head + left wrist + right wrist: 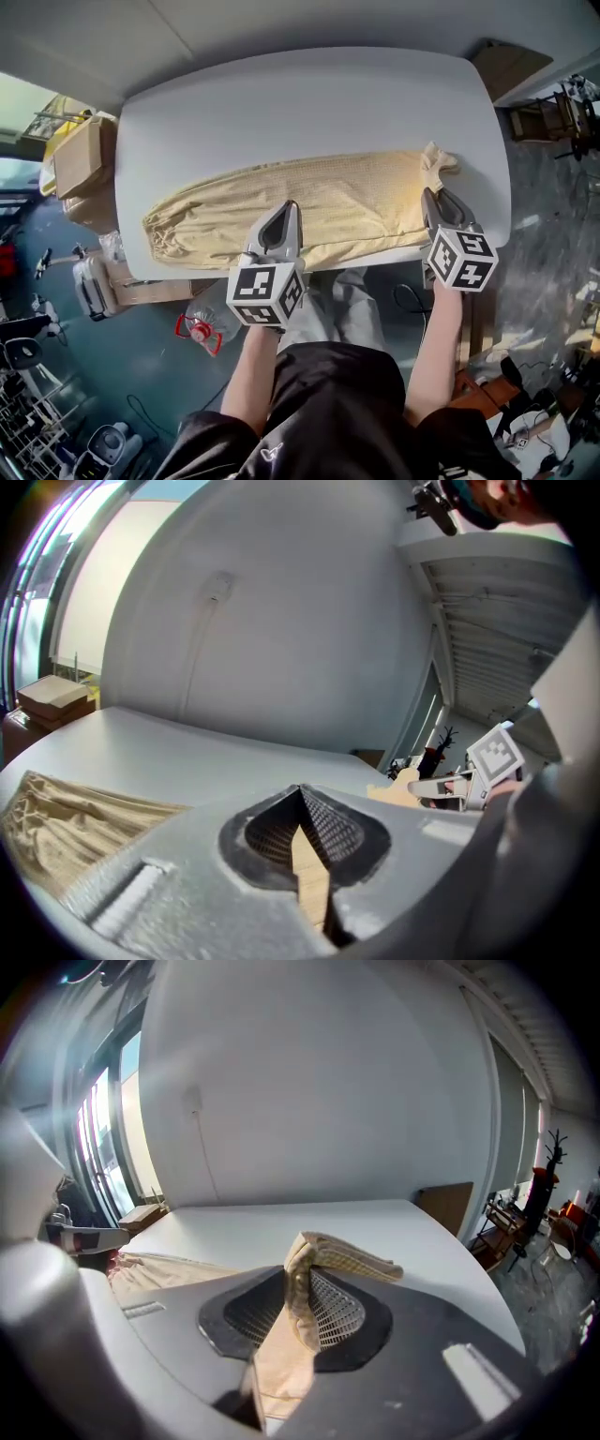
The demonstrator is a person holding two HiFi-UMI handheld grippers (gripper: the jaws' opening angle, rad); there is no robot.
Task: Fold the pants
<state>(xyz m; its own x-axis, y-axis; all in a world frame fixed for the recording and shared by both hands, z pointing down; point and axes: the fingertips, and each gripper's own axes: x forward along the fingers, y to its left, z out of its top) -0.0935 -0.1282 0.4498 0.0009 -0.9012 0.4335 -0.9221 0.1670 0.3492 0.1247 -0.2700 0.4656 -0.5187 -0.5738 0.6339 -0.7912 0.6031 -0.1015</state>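
left tool, right tool — both tight on near edge of pants

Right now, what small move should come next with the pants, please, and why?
Probably carry the right gripper leftward over the pants toward their gathered left end: it is shut on the right end, and the left gripper pinches the near edge midway.

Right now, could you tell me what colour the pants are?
Pale yellow-beige pants, clearest in the head view.
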